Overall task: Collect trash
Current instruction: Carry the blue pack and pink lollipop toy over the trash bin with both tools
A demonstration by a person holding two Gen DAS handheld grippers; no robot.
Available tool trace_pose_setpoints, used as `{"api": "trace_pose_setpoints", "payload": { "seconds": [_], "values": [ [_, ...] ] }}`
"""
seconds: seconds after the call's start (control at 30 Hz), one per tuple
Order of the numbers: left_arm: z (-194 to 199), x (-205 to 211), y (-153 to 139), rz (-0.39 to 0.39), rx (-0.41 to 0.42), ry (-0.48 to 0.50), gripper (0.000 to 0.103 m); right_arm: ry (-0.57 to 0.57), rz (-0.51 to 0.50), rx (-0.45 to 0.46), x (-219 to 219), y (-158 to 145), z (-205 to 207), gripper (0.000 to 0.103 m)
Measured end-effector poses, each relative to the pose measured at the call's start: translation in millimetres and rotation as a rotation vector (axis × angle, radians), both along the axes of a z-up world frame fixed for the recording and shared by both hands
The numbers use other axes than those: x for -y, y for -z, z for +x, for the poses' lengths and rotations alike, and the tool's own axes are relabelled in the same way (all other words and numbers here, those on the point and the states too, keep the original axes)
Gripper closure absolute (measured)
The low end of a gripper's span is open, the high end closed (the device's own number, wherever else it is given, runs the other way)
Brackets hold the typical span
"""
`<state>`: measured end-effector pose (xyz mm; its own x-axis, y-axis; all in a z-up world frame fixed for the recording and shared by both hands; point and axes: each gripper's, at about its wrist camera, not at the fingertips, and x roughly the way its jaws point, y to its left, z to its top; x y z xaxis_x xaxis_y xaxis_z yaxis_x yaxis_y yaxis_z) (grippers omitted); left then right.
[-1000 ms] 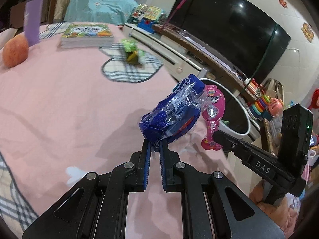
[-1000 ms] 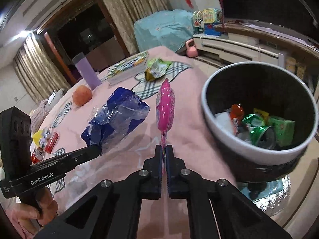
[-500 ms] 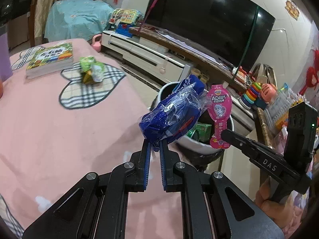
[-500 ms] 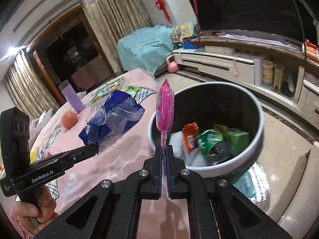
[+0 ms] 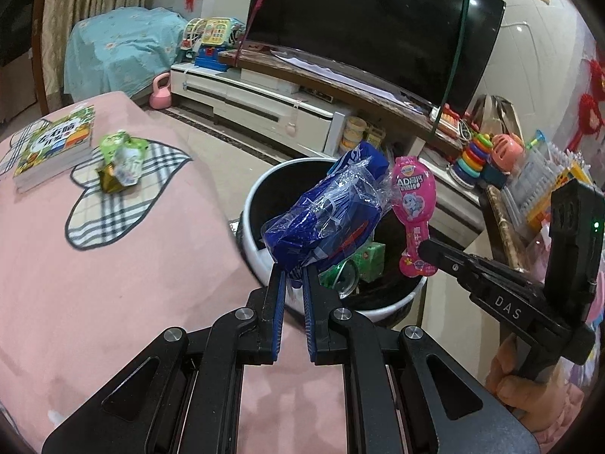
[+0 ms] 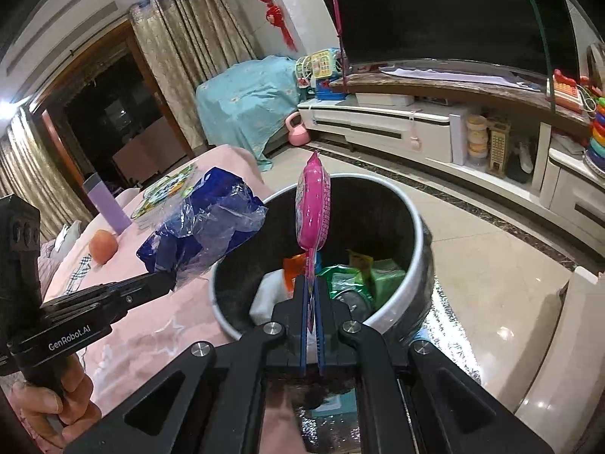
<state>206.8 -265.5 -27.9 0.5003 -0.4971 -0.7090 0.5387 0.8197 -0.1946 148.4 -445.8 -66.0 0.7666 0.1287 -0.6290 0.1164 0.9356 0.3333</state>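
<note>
We've got both pieces over the trash bin (image 6: 408, 227): left gripper (image 5: 293, 283) pinching the blue plastic bag (image 5: 329, 215), right gripper (image 6: 311, 295) pinching the pink wrapper (image 6: 314, 204). Best to spread the fingers only once each is clear of the rim, so nothing lands on the pink tabletop (image 5: 113, 265).

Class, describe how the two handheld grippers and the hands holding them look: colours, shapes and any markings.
Both grippers are matte black linkage frames with silver pivot bolts and flat blue pads lining the fingers. The left gripper reads "GenRobot.AI" in white along its side; the right gripper reads "DAS" and shows a small green light on its boxy rear block. Bare hands grip both handles; no sleeves or cables show.
</note>
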Motion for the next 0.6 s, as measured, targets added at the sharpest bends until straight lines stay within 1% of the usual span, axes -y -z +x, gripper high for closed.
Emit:
{"api": "trace_pose_setpoints", "payload": {
  "seconds": [0.3, 0.6],
  "values": [
    [11.8, 24.6, 8.6, 0.045, -0.01, 0.017, 0.094, 0.005, -0.03, -0.03, 10.7, 4.5, 14.3, 0.1],
    [21.9, 36.2, 12.4, 0.078, -0.007, 0.019, 0.094, -0.006, -0.043, -0.061, 14.3, 9.9, 27.3, 0.1]
  ]
}}
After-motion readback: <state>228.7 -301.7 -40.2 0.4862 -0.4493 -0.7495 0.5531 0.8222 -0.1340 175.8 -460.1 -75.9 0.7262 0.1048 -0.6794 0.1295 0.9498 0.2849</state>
